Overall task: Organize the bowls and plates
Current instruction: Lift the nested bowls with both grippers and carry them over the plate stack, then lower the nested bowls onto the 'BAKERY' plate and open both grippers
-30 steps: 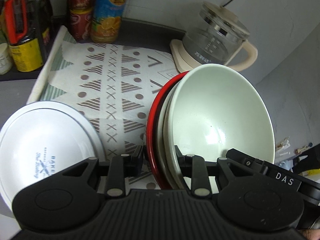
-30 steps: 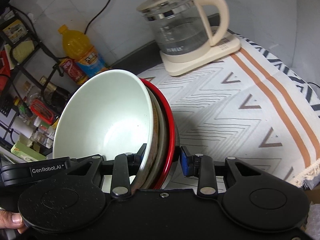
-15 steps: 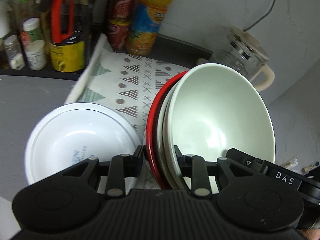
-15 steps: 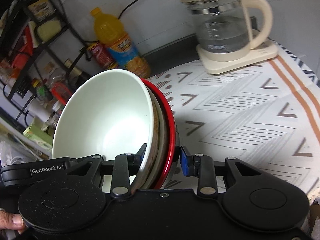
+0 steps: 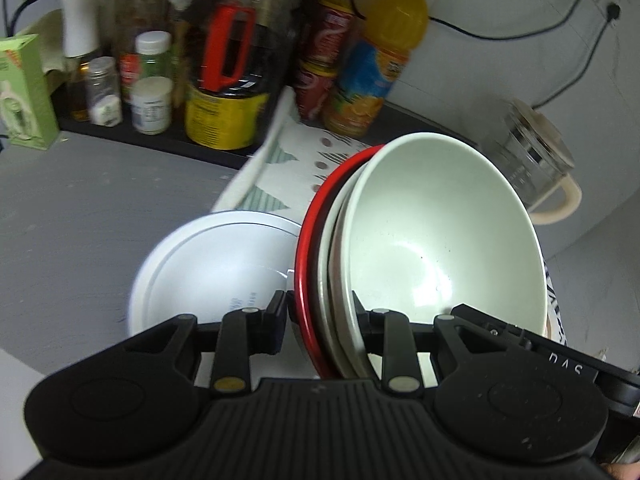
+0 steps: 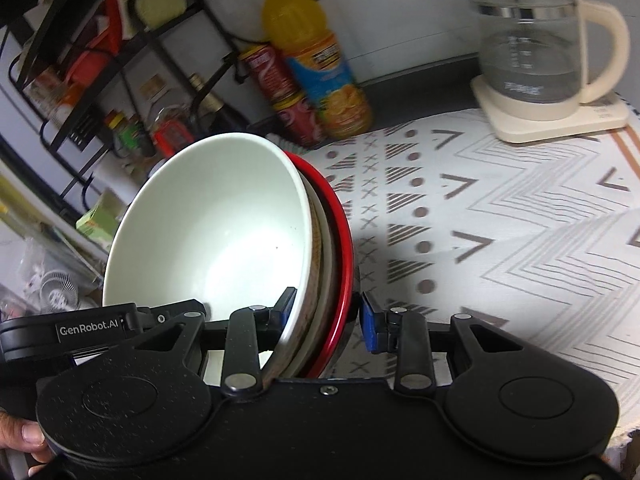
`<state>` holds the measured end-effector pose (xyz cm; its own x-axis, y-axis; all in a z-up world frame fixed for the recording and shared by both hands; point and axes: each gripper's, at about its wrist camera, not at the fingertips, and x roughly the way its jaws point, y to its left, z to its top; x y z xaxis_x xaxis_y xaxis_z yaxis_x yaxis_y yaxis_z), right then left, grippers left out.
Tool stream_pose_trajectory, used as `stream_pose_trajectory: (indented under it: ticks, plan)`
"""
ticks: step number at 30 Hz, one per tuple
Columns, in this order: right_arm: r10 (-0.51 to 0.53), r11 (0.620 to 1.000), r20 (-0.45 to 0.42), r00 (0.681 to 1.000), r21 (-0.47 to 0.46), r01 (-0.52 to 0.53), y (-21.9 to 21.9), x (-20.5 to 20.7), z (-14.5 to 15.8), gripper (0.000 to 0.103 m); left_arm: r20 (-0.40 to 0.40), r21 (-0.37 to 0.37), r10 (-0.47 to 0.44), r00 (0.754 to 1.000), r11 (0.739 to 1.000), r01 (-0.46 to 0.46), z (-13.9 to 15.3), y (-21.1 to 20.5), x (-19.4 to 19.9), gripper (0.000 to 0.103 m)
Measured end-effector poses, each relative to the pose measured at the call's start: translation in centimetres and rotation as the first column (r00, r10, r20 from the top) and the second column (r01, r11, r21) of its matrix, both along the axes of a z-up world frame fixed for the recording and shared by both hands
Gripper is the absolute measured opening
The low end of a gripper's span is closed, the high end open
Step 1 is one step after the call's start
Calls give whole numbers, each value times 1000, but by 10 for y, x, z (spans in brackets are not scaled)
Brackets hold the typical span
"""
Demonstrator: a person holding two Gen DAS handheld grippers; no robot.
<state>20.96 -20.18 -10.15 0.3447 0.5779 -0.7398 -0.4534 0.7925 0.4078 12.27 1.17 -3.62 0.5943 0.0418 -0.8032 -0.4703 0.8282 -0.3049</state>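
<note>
A nested stack of bowls (image 5: 432, 248) hangs in the air between both grippers: a pale green bowl on the inside, a whitish one behind it, a red bowl (image 5: 306, 248) on the outside. My left gripper (image 5: 320, 320) is shut on one side of the stack's rim. My right gripper (image 6: 326, 316) is shut on the opposite side of the same stack (image 6: 224, 236), and its red rim (image 6: 344, 240) shows there. A white plate (image 5: 212, 268) lies flat on the grey counter, just left of and below the stack.
Bottles, cans and jars (image 5: 224, 80) crowd the back edge, with an orange juice bottle (image 6: 316, 68) and a wire rack (image 6: 80, 60) beside them. A glass kettle (image 6: 536, 56) stands at the back right on a patterned cloth (image 6: 500, 220). A hand (image 6: 24, 436) grips the left gripper.
Both grippers have carried the bowl stack leftward, off the patterned cloth toward the grey counter. The white plate now lies closer under the stack, and the kettle has slid away to the right.
</note>
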Motion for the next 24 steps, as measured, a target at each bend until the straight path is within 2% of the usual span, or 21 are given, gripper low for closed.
stream_pose_trajectory:
  ticks: [13,24]
  plan:
    - [101,994,-44,994,-30,-103,52,-5,-11,32,-37,-26,122,992,992,-123,-12,42,-31,27]
    - [110,990,-101,989,-78,-118,65,1,-31,32,-102,-71,141,985,986,-149,-37,56,-30,27]
